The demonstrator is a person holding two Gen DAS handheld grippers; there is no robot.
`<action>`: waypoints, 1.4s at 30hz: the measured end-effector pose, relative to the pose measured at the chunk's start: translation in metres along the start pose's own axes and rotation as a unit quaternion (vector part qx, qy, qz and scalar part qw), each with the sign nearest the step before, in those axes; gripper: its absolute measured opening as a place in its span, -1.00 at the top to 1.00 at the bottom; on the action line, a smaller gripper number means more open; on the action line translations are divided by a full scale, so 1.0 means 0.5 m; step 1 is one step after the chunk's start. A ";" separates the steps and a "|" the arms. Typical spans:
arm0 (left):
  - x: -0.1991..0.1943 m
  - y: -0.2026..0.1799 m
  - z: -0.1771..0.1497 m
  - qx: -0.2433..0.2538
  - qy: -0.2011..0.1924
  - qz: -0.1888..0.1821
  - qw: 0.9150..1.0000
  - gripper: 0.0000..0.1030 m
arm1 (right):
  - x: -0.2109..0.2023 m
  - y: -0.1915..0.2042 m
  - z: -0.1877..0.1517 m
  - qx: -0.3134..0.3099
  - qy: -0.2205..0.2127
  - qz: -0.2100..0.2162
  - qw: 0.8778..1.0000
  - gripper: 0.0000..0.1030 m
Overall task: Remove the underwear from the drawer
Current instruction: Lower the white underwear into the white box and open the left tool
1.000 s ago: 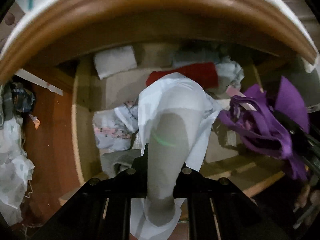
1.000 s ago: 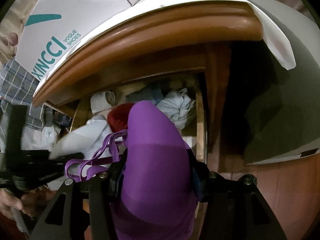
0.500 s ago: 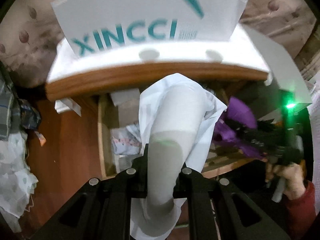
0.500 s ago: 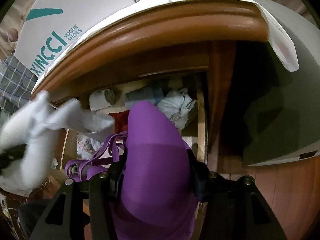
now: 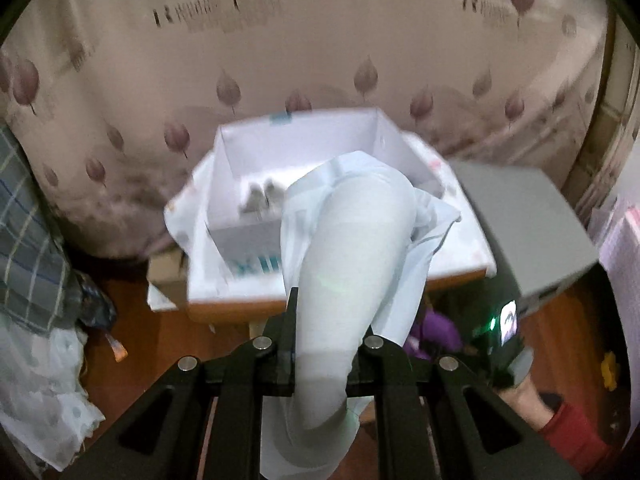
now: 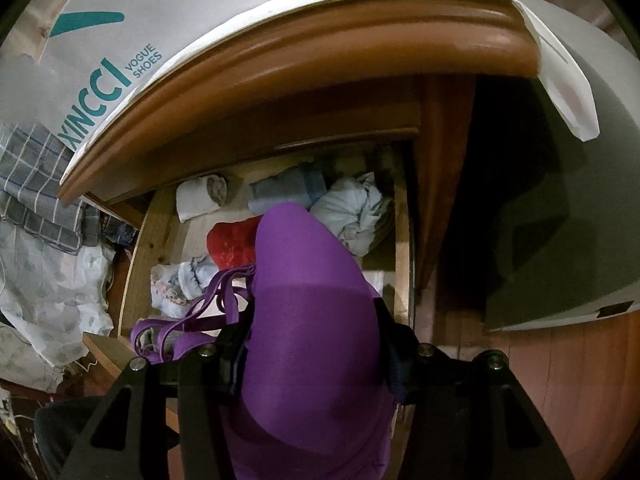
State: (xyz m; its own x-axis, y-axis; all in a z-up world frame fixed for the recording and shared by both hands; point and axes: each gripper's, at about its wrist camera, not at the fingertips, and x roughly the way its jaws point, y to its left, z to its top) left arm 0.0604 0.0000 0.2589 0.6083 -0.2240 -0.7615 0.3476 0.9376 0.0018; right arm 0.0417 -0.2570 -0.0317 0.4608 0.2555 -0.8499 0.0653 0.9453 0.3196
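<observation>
My left gripper (image 5: 332, 296) is shut on a pale white undergarment (image 5: 352, 232) that drapes over its fingers and hides the tips. It hangs high over the nightstand, in front of an open white shoe box (image 5: 296, 160). My right gripper (image 6: 312, 320) is shut on a purple bra (image 6: 312, 360), whose straps (image 6: 200, 312) trail left over the open drawer (image 6: 402, 240). In the drawer lie a red garment (image 6: 232, 242), a white roll (image 6: 200, 196), a blue fold (image 6: 284, 190) and a pale bundle (image 6: 356, 216). The left wrist view shows the right gripper (image 5: 504, 328) low at the right.
The nightstand's wooden top edge (image 6: 320, 60) overhangs the back of the drawer. A grey box (image 5: 528, 224) stands to its right. Plaid cloth (image 5: 24, 248) and white patterned fabric (image 5: 40, 392) lie at the left on the wooden floor. A hand in a red sleeve (image 5: 568, 428) holds the right gripper.
The left gripper has risen with the white undergarment, from inside the drawer to well above the nightstand top. The right gripper and the purple bra have stayed still.
</observation>
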 end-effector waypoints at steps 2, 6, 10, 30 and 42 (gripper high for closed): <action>-0.017 0.003 0.041 0.003 -0.014 0.006 1.000 0.77 | 0.000 -0.001 0.001 0.001 -0.001 0.000 1.000 -0.04; -0.023 0.006 0.120 0.009 -0.043 0.030 0.999 0.77 | -0.001 0.000 0.000 0.001 -0.001 0.000 1.000 -0.04; 0.011 0.021 0.189 0.009 -0.058 0.053 0.997 0.77 | -0.001 -0.002 0.000 0.004 -0.001 0.001 1.000 -0.04; 0.347 0.117 0.244 -0.031 0.036 0.097 0.994 0.71 | 0.004 -0.008 -0.005 0.007 0.006 -0.003 1.000 -0.04; 0.376 0.142 0.205 -0.059 0.040 0.080 0.994 0.16 | 0.012 0.001 -0.006 -0.003 0.009 -0.010 1.000 -0.04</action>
State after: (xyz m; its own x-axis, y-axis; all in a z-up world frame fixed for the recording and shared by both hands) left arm 0.2726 -0.0028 0.1824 0.5890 -0.0528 -0.8064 0.1621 0.9853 0.0539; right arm 0.0419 -0.2545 -0.0381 0.4431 0.2408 -0.8636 0.0685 0.9514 0.3004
